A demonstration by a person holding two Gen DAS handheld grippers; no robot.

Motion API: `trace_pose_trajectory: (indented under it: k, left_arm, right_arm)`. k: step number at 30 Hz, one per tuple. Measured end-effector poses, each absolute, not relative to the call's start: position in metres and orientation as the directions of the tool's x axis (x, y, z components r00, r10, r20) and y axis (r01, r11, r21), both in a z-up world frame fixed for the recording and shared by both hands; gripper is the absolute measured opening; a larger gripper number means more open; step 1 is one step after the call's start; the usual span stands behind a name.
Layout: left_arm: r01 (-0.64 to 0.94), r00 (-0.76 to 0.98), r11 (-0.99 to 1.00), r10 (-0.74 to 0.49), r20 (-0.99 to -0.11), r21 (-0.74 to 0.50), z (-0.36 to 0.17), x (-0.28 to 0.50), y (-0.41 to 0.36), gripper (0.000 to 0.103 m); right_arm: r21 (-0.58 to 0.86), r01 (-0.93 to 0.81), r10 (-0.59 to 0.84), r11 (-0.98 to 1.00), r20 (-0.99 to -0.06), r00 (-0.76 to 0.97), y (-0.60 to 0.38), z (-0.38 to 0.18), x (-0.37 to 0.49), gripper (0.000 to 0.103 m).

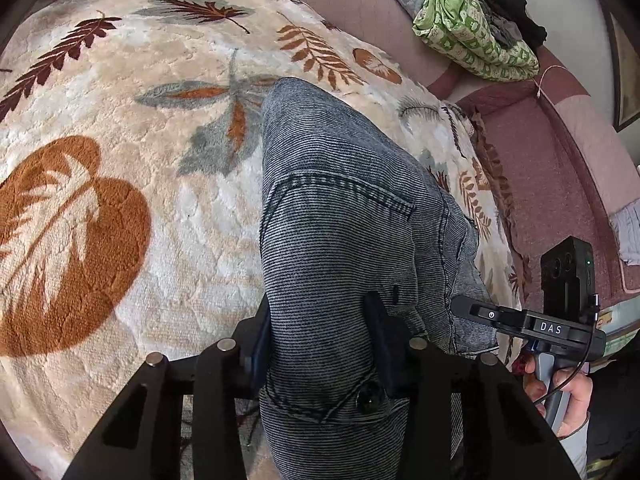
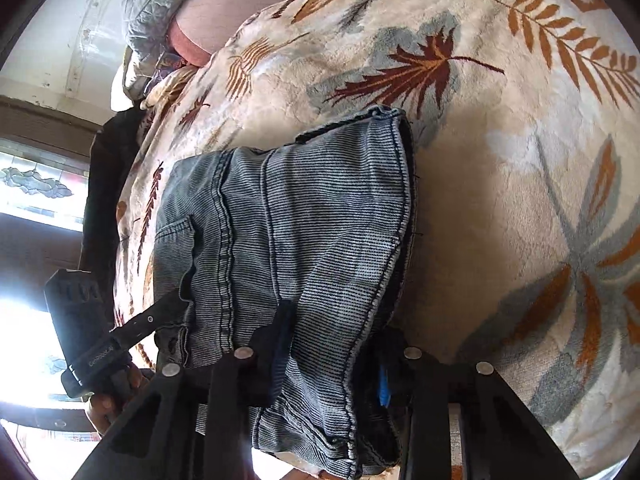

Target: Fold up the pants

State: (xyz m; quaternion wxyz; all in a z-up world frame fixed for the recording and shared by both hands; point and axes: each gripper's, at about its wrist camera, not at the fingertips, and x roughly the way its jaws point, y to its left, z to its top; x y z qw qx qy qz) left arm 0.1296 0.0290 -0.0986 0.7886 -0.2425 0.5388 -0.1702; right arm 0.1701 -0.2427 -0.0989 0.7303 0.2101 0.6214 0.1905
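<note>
Grey-blue ribbed denim pants (image 1: 344,216) lie on a cream blanket with leaf prints (image 1: 120,152). My left gripper (image 1: 320,340) is shut on the pants near the pocket and button end, with cloth bunched between the fingers. My right gripper (image 2: 332,344) is shut on the hem end of the pants (image 2: 304,220), which drape from its fingers onto the blanket (image 2: 500,160). The right gripper also shows in the left wrist view (image 1: 532,324), at the pants' right edge. The left gripper shows in the right wrist view (image 2: 132,328), at the left edge.
A green patterned cloth bundle with dark clothes (image 1: 476,28) lies on the pink sofa back (image 1: 360,4). A pink rug or cushion (image 1: 552,184) lies to the right. A grey quilted pillow (image 2: 156,4) and a bright window (image 2: 32,320) lie to the left.
</note>
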Motion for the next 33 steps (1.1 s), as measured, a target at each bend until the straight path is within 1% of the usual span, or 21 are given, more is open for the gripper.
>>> trace_pose_trajectory:
  k: [2,7,10,11,16,18,20,23,26,29,33]
  left_arm:
    - [0.011,0.365,0.827,-0.527,-0.768,-0.562,-0.098,0.129,0.028,0.041]
    - [0.011,0.364,0.830,-0.524,-0.771,-0.558,-0.098,0.129,0.027,0.041]
    - [0.005,0.356,0.829,-0.523,-0.774,-0.559,-0.099,0.131,0.026,0.042]
    - [0.006,0.355,0.832,-0.520,-0.777,-0.554,-0.098,0.131,0.025,0.042]
    - [0.004,0.356,0.845,-0.501,-0.789,-0.535,-0.097,0.132,0.022,0.042]
    - [0.007,0.359,0.851,-0.493,-0.792,-0.526,-0.095,0.132,0.021,0.042]
    - [0.010,0.362,0.855,-0.486,-0.796,-0.518,-0.094,0.132,0.019,0.041]
    - [0.022,0.369,0.863,-0.476,-0.798,-0.505,-0.091,0.131,0.019,0.039]
    - [0.045,0.384,0.871,-0.467,-0.796,-0.489,-0.083,0.129,0.018,0.033]
    - [0.074,0.414,0.881,-0.453,-0.790,-0.467,-0.069,0.126,0.018,0.030]
    - [0.116,0.482,0.898,-0.425,-0.766,-0.425,-0.035,0.122,0.023,0.029]
  right_arm:
    - [0.558,-0.010,0.553,0.830,-0.818,0.157,-0.245,-0.100,0.171,0.034]
    - [0.597,0.007,0.587,0.803,-0.792,0.166,-0.256,-0.105,0.168,0.034]
    - [0.620,0.017,0.611,0.785,-0.778,0.148,-0.261,-0.108,0.169,0.039]
    - [0.623,0.029,0.613,0.782,-0.776,0.147,-0.263,-0.111,0.170,0.044]
    - [0.667,0.024,0.658,0.745,-0.740,0.135,-0.270,-0.119,0.170,0.046]
    - [0.665,0.003,0.658,0.747,-0.740,0.142,-0.269,-0.117,0.169,0.041]
    - [0.655,-0.018,0.649,0.756,-0.745,0.156,-0.267,-0.112,0.166,0.034]
    - [0.639,-0.042,0.635,0.768,-0.753,0.173,-0.263,-0.102,0.164,0.029]
    - [0.623,-0.061,0.622,0.780,-0.760,0.190,-0.258,-0.091,0.162,0.026]
    - [0.617,-0.091,0.620,0.782,-0.754,0.219,-0.252,-0.073,0.160,0.024]
    - [0.605,-0.151,0.622,0.782,-0.742,0.250,-0.237,-0.041,0.161,0.022]
